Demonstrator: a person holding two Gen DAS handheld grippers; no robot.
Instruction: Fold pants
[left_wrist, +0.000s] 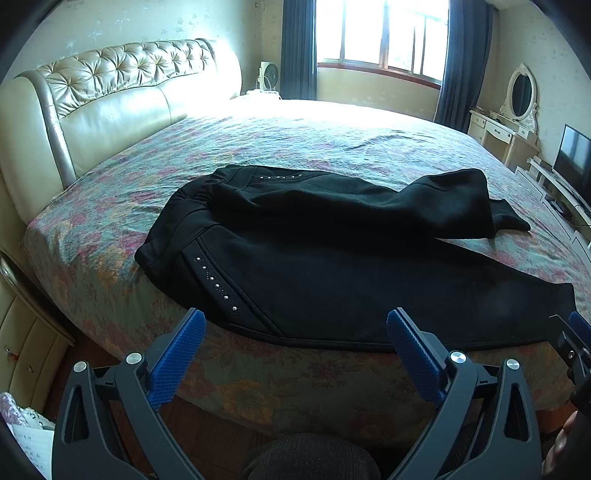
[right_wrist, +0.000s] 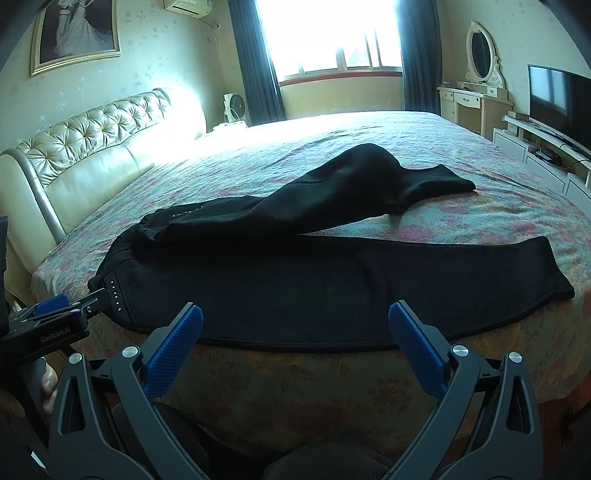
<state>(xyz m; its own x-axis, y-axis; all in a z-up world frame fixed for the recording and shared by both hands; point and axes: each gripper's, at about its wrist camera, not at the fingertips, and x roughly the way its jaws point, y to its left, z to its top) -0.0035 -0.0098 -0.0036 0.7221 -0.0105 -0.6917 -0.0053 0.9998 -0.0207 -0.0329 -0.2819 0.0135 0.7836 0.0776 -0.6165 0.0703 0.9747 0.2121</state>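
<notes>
Black pants (left_wrist: 332, 258) spread on a floral bed (left_wrist: 110, 229), one leg flopped across the other, left gripper (left_wrist: 295, 325) and right gripper (right_wrist: 295, 317) near the bed's edge — fingers apart, holding nothing.

Pants spread on the bed in front of my left tool.
I see black pants (left_wrist: 332, 266) across the floral bed (left_wrist: 110, 236); my left tool (left_wrist: 295, 325) hangs spread wide, apart from the hem.

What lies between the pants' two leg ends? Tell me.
Only a bare wedge of floral bedspread separates the two leg ends of the pants; the right wrist view shows it best.
</notes>
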